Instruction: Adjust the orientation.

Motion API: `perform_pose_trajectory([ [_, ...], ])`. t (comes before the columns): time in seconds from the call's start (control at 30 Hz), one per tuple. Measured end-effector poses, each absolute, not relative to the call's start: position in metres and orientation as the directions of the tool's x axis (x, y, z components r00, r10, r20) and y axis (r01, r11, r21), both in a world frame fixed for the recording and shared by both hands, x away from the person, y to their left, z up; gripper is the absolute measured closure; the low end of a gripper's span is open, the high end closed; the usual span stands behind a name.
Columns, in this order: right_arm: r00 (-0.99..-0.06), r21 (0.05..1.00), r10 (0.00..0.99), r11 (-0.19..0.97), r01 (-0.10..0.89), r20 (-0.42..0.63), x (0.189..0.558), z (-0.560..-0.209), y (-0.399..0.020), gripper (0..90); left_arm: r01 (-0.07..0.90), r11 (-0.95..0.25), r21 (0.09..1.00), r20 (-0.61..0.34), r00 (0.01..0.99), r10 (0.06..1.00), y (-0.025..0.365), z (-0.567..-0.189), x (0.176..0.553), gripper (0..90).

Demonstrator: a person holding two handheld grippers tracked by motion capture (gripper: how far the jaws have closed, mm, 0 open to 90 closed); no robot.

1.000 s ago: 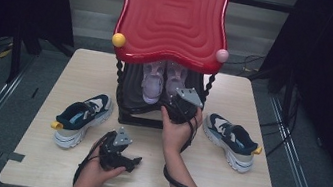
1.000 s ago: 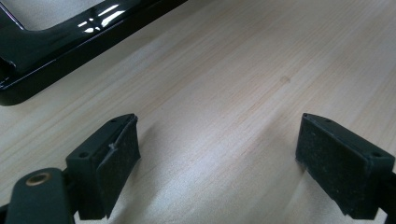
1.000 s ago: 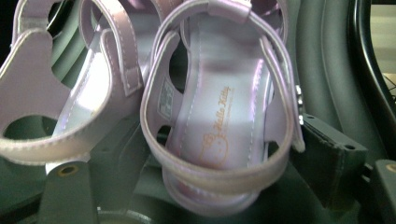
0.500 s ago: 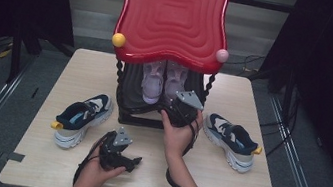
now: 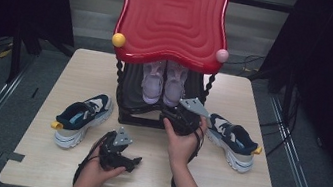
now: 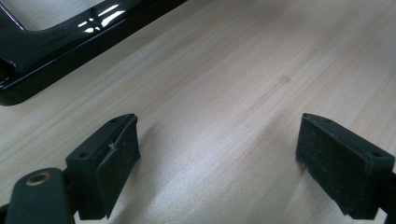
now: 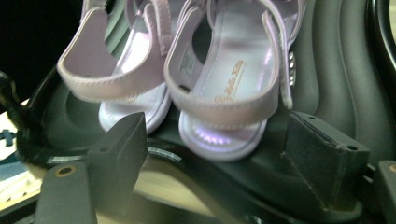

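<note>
- High view: the right gripper [image 5: 183, 110] hovers at the front edge of the black lower shelf [image 5: 131, 88] under the glossy red wavy-topped rack [image 5: 171, 18].
- Right gripper view: its jaws gape empty, having just widened, just short of the pair of pale lilac strapped sandals [image 7: 219, 79] lying side by side on that shelf.
- The left gripper [image 5: 136, 160] rests on the light wooden table [image 5: 77, 67], jaws apart and empty.

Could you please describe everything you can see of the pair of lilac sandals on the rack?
The lilac sandals are a small pair with a glossy, pearly look, open heel straps and gold lettering on one insole. They stand side by side, heels toward the person, on the rack's dark lower shelf beneath its red top. The right gripper faces them with open jaws, not touching.
</note>
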State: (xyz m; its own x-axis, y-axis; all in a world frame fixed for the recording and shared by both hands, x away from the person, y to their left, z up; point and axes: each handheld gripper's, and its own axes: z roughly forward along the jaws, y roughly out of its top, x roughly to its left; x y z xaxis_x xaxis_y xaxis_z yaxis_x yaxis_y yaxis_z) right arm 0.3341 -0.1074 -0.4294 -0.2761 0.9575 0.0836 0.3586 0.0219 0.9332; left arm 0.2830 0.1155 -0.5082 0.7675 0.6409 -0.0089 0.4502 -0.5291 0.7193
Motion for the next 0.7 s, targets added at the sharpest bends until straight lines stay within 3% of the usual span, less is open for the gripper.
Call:
perform_pose_trajectory([
  [0.7,-0.446,0.922,0.894,0.135,0.363,0.045,0.298,-0.437,-0.121,20.6,0.45,-0.529,0.72,-0.009,0.767,0.641,0.115,-0.508,0.283,12.9],
])
